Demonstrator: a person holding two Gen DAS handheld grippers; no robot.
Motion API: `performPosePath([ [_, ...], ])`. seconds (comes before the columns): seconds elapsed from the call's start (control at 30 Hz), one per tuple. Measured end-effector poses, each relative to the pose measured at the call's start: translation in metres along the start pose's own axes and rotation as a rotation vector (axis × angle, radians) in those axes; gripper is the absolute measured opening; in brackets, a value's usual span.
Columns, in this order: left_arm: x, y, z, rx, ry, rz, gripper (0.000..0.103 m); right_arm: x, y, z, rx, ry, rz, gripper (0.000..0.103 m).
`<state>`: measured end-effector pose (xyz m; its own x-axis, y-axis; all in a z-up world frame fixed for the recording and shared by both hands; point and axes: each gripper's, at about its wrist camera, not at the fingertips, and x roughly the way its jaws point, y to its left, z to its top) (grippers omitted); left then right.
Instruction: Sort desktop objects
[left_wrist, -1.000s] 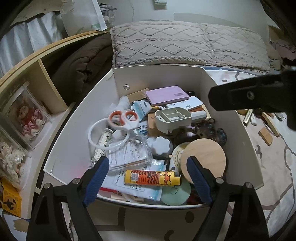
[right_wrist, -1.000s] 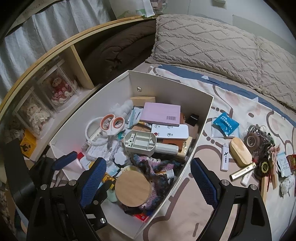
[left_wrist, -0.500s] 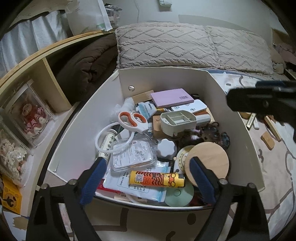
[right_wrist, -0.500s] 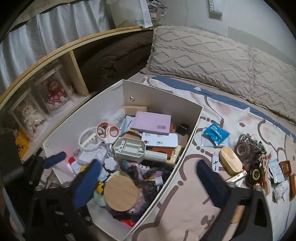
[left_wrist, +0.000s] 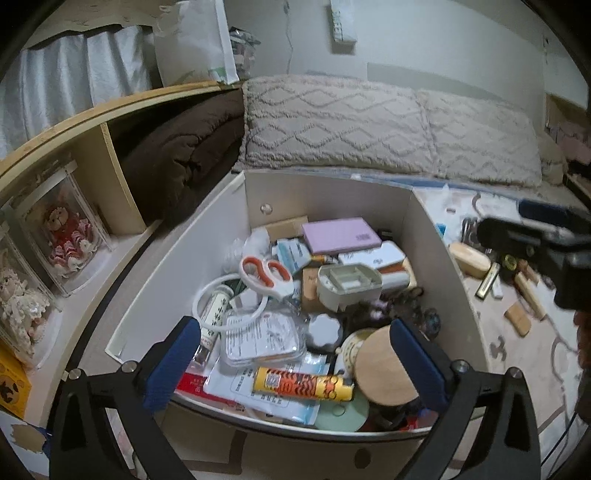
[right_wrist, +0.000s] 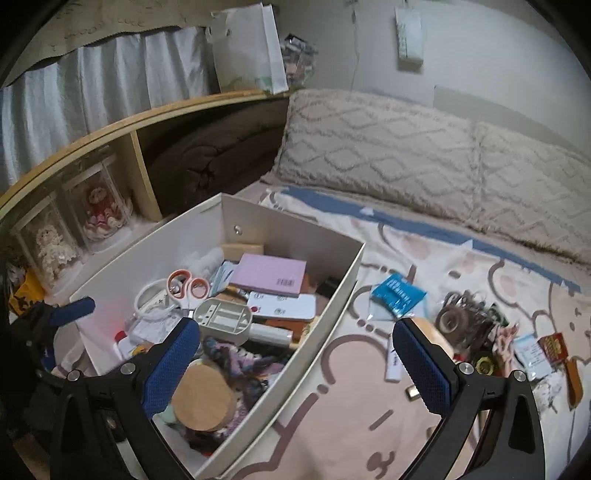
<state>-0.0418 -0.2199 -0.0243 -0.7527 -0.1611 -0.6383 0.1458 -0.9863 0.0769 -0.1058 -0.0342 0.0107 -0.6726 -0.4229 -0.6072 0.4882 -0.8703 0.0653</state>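
A bed fills the room's right side, its cartoon-print sheet (right_wrist: 369, 369) running up to two tufted beige pillows (right_wrist: 388, 155) at the wall. Left of it stands a wooden shelf (left_wrist: 110, 173) with dolls in clear cases. A white open box (left_wrist: 321, 192) sits on the sheet's left edge, packed full: a lilac notebook (left_wrist: 340, 236), orange-handled scissors (left_wrist: 264, 273), a grey plastic organiser (left_wrist: 349, 286), a round wooden lid (left_wrist: 384, 365) and a yellow tiger-striped tube (left_wrist: 303, 384) bearing a QR code near the front wall. No lettering is legible. Right of the box the sheet is bare up to a scatter of small items, among them a blue packet (right_wrist: 397, 295) and a tape roll (right_wrist: 448, 319). The left gripper (left_wrist: 295, 365) hovers over the box's near edge, jaws opening, nothing between them. The right gripper (right_wrist: 295, 362) straddles the box's right wall, spread wide and empty.
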Motion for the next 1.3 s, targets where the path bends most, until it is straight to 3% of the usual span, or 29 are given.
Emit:
performPosePath([
  [0.13,-0.009,0.003,0.006,-0.054,-0.042,-0.015,0.103,-0.013,-0.009,-0.003,-0.005,-0.039,-0.02,0.103],
  [0.5,-0.032,-0.01,0.017,-0.089,-0.12,-0.038,0.103,-0.063,-0.034,-0.02,-0.066,-0.147,-0.135,0.103],
  [1.17,-0.059,-0.095,0.025,0.0,-0.255,-0.085,0.103,-0.143,-0.108,-0.076,-0.026,-0.288,-0.337,0.103],
  [1.3,-0.06,-0.116,0.024,0.016,-0.27,-0.13,0.103,-0.15,-0.121,-0.086,-0.012,-0.301,-0.359,0.103],
])
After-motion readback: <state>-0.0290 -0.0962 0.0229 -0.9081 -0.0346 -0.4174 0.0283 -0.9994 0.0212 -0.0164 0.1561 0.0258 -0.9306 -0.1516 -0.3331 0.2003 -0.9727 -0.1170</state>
